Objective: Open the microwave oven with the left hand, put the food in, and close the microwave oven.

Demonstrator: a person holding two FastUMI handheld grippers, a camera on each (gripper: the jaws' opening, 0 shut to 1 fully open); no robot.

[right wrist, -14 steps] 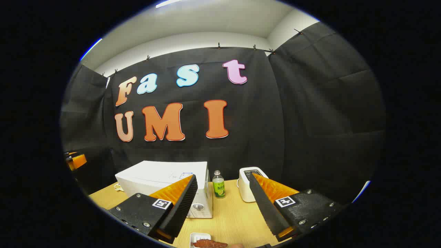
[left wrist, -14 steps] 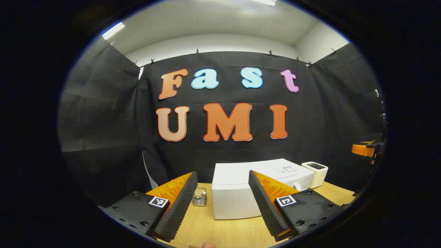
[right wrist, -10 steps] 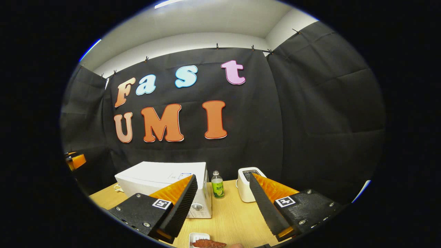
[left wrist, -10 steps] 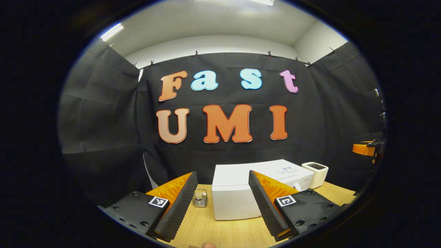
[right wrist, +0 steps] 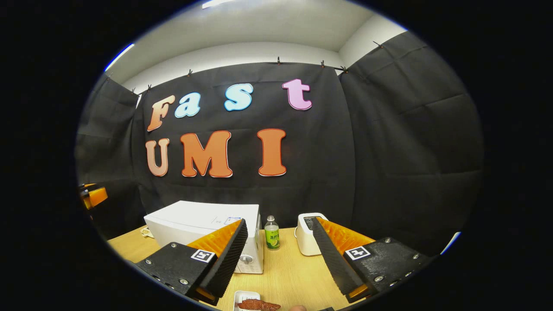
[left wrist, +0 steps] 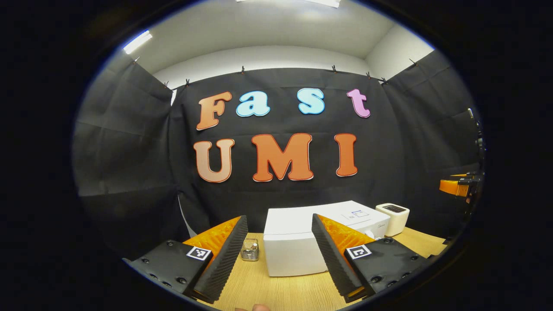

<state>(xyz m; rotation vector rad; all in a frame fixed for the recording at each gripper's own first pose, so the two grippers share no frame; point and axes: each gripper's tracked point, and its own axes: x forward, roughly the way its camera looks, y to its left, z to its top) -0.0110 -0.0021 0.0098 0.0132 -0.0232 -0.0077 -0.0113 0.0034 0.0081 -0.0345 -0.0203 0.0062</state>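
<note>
In the left gripper view we see the left hand-held gripper held above the wooden tabletop, its fingers spread wide apart with nothing between them. Left of centre a small clear jar stands on the tabletop. Just beside it to the right sits the microwave oven, a white box with its door closed; its long axis runs left to right across the tabletop. From here we face a plain white side, and its front turns away to the right. A small label lies on its top, too small for us to read. Farther right stands a white toaster.

In the right gripper view the right hand-held gripper is likewise spread wide and empty. We see the microwave oven at left, its knob beside the left finger. Right of it stands a green-labelled bottle, writing unreadable, then the toaster. At the bottom edge the food, a reddish-brown piece, lies on a small white dish.
</note>
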